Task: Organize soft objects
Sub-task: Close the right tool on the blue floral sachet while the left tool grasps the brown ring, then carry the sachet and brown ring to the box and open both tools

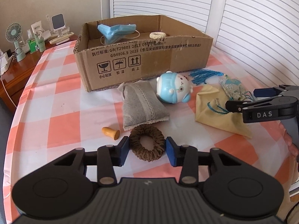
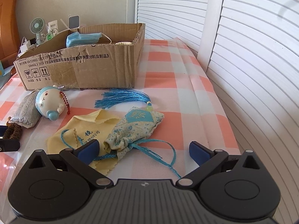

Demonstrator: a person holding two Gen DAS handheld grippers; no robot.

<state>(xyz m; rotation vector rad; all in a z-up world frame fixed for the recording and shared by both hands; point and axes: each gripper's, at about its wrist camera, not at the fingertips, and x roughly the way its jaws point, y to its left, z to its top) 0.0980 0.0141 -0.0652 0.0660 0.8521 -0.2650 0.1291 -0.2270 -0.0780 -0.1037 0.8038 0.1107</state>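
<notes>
A cardboard box [image 1: 142, 56] stands at the back of the checkered table and holds a blue face mask [image 1: 115, 30] and a cream scrunchie [image 1: 158, 35]. My left gripper [image 1: 147, 150] is open, its pads on either side of a brown scrunchie [image 1: 146, 142] lying on the cloth. A grey fabric pouch [image 1: 142, 104] lies just beyond it. My right gripper [image 2: 143, 152] is open over the neck of a floral sachet [image 2: 134, 128] with a blue tassel [image 2: 121, 98], which rests on a yellow cloth [image 2: 84, 128].
A blue-and-white toy figure [image 1: 173, 87] lies between the pouch and the yellow cloth. A small wooden peg [image 1: 111, 132] lies left of the scrunchie. A side table with a fan [image 1: 15, 35] and bottles stands far left. White louvered doors [image 2: 252, 56] run along the right.
</notes>
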